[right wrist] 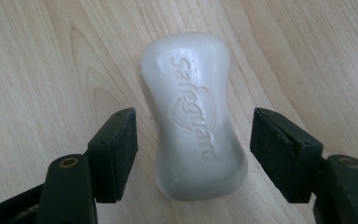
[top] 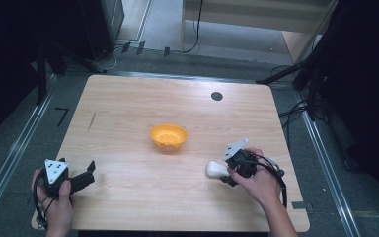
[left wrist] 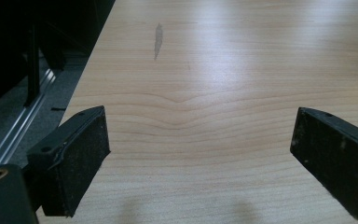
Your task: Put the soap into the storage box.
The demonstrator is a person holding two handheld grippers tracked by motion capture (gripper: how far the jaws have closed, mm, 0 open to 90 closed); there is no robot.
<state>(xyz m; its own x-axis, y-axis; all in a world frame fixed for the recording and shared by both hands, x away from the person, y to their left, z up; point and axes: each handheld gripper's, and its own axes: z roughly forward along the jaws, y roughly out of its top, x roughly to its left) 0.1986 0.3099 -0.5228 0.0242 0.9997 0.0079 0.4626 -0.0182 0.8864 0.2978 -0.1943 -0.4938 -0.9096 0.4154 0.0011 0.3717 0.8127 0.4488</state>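
Lying flat on the worktop (top: 128, 98), the white soap bar (right wrist: 194, 112) sits between the two jaws of the right claw (right wrist: 193, 154). Both jaws stand apart from its sides, not squeezing. The left claw (left wrist: 200, 163) is spread wide over bare wood.

left hand (top: 54, 195) sits at the lower left of the frame, wrapped around the left gripper (top: 86, 174), whose jaws point up and to the right and stand wide apart. right hand (top: 256, 180) is at the lower right, forearm running off the bottom edge, right gripper (top: 222, 170) aimed left, its jaws partly parted with clear gaps inside both pads (right wrist: 121, 149).
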